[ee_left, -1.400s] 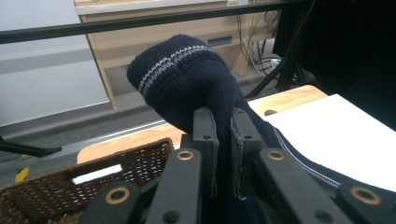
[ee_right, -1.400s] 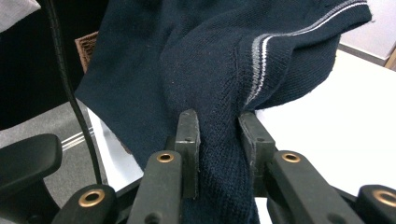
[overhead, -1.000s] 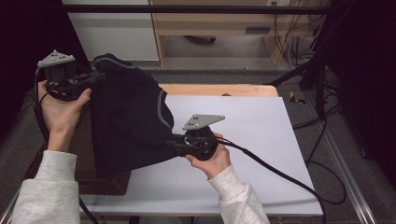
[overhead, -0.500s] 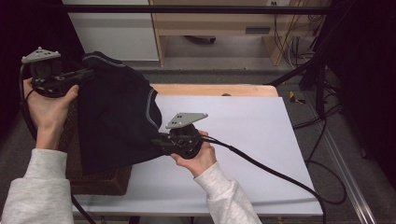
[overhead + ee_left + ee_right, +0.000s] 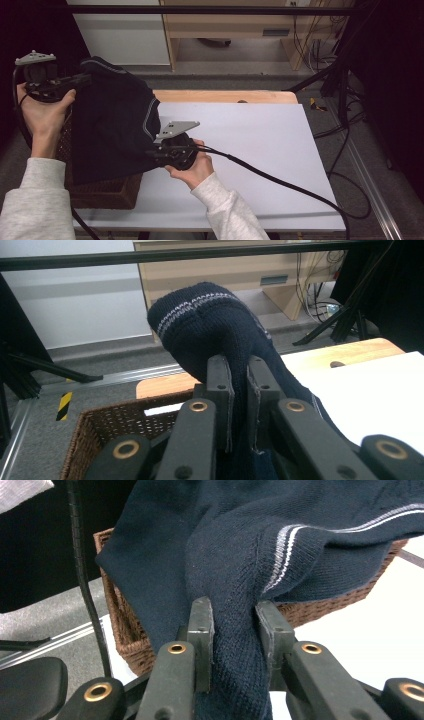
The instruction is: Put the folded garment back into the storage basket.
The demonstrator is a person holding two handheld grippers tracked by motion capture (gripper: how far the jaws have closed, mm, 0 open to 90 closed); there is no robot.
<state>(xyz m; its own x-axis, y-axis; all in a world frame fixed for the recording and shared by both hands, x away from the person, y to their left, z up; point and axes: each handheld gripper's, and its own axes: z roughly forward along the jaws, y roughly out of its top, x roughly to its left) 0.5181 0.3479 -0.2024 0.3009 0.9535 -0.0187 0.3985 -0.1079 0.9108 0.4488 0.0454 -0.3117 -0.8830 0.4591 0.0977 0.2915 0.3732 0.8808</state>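
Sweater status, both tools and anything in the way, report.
Left tool and right tool both shut on navy sweater. Sweater hangs spread above wicker basket. Nothing in the way.

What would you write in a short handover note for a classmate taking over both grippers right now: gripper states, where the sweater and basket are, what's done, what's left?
Left gripper: shut on the navy sweater, held up at the far left.
Right gripper: shut on another fold of the sweater, near the table's left part.
Sweater: stretched between both grippers, hanging above the brown wicker basket at the table's left end.
Done: sweater gripped at two points and lifted.
Left: probably lower it into the basket or lay it on the table, then open both grippers.
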